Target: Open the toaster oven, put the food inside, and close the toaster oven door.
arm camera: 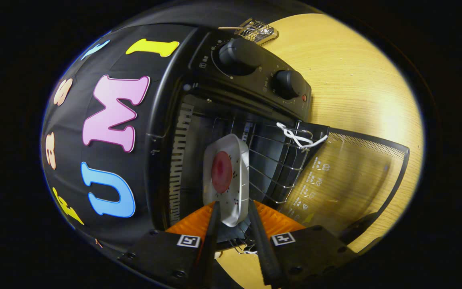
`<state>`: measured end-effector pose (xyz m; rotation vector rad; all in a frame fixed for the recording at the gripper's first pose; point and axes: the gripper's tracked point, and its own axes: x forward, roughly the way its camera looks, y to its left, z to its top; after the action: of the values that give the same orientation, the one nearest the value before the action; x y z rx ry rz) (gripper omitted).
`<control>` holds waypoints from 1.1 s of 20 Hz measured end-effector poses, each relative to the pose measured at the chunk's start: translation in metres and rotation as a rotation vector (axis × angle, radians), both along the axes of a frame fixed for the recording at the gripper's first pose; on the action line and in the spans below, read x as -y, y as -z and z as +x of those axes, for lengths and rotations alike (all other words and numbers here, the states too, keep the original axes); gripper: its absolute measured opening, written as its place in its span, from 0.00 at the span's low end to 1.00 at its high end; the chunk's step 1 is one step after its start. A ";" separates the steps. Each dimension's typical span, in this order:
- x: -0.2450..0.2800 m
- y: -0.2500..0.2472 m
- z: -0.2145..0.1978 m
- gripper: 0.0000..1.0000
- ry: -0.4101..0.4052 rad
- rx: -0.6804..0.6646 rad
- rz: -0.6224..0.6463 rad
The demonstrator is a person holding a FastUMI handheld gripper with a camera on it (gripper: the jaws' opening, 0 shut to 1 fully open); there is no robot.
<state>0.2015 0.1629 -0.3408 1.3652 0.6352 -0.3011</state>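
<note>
Gripper (233, 208) fingers clamped on the near rim of the plate (227, 176) | plate with red food (221, 171) inside the open toaster oven (231, 120), over the wire rack (271, 164) | advice: settle plate flat on rack before releasing; door (347, 180) hangs open

gripper cam riding on the gripper (234, 224), rolled sideways, looking forward along both fingers, close up to the toaster oven (231, 120), straight into its open mouth, wooden table (355, 88) beyond the fingers
</note>
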 end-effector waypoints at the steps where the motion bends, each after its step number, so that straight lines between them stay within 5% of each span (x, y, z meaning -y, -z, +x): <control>1: -0.001 -0.005 -0.008 0.57 -0.018 0.003 0.001; 2: -0.002 -0.008 -0.017 0.73 -0.033 -0.002 -0.002; 5: -0.002 -0.021 -0.041 0.97 -0.075 -0.006 -0.007; 14: -0.005 -0.056 -0.123 0.98 -0.409 0.084 -0.309; 22: 0.002 -0.021 -0.192 0.99 -0.827 0.165 -0.910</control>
<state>0.0092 0.1612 -0.3201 0.1944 0.7376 0.1912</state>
